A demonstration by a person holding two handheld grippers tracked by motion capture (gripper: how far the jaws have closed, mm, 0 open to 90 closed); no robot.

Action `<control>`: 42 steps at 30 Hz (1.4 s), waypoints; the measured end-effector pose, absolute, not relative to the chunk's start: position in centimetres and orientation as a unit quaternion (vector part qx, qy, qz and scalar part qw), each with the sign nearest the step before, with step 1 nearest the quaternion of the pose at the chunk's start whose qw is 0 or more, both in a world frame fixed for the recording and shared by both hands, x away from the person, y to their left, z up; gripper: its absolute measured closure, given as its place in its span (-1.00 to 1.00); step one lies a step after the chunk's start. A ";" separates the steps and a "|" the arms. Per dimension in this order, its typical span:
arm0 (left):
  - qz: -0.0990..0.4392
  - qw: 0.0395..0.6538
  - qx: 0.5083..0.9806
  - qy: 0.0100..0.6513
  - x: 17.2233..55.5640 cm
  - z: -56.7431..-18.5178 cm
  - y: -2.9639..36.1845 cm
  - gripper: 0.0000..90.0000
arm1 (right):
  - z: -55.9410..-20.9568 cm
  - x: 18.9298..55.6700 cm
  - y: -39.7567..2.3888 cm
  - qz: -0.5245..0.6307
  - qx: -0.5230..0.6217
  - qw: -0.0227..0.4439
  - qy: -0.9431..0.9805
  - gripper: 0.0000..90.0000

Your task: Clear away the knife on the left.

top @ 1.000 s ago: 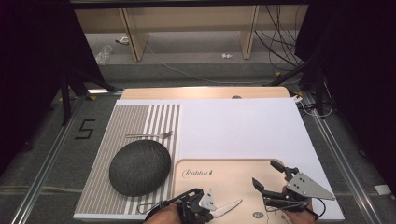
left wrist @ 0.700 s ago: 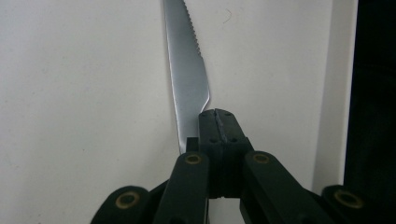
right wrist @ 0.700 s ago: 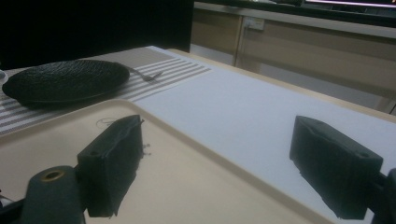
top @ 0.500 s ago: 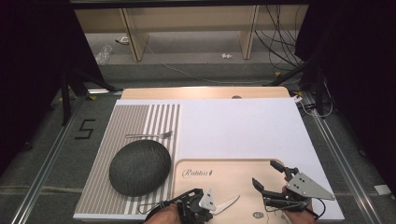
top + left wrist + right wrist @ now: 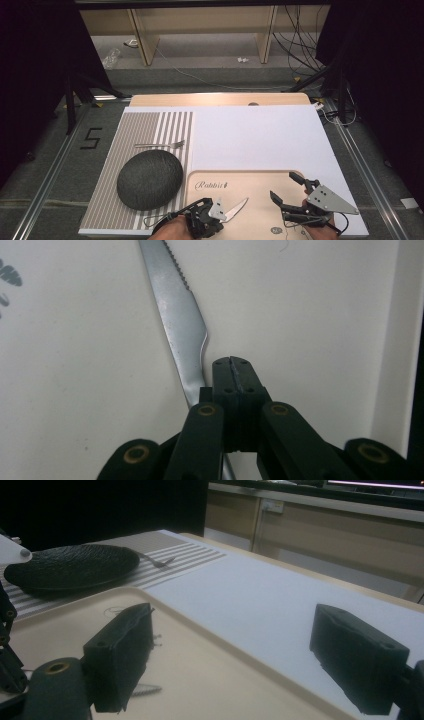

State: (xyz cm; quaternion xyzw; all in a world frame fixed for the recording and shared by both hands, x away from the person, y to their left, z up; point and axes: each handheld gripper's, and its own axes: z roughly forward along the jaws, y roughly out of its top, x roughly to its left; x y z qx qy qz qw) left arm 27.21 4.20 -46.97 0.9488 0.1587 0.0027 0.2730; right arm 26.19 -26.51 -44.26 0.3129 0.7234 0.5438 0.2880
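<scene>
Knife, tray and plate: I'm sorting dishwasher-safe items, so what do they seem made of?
Knife: bare metal, probably stainless steel; dull silver sheen, serrated edge.
Tray: looks like pale wood or bamboo, matte, with printed lettering; could be a wood-look plastic.
Plate: dark, rough, matte surface, perhaps stoneware; hard to tell.

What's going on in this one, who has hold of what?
A person works two hand-held grippers over a beige tray at the near edge of the table. The left gripper is shut, with a knife at its jaws, blade over the tray; the left gripper view leaves the grip itself unclear. The right gripper hangs open and empty above the tray. A dark plate and a fork lie on the striped placemat.
</scene>
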 end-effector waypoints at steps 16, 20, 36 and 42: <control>0.009 0.264 0.946 0.185 28.4 -46.9 5.8 0.99 | -44.2 26.2 -26.5 0.544 0.312 0.289 0.723 -0.59; 0.013 0.263 0.946 0.192 28.6 -46.9 6.1 0.99 | -44.2 26.2 -26.5 0.545 0.311 0.290 0.723 -0.59; 0.018 0.254 0.942 0.216 29.4 -46.8 7.9 0.99 | -44.2 26.2 -26.5 0.545 0.311 0.289 0.723 -0.59; 0.021 0.250 0.941 0.226 29.5 -46.8 8.7 0.99 | -44.2 26.2 -26.5 0.546 0.311 0.289 0.722 -0.59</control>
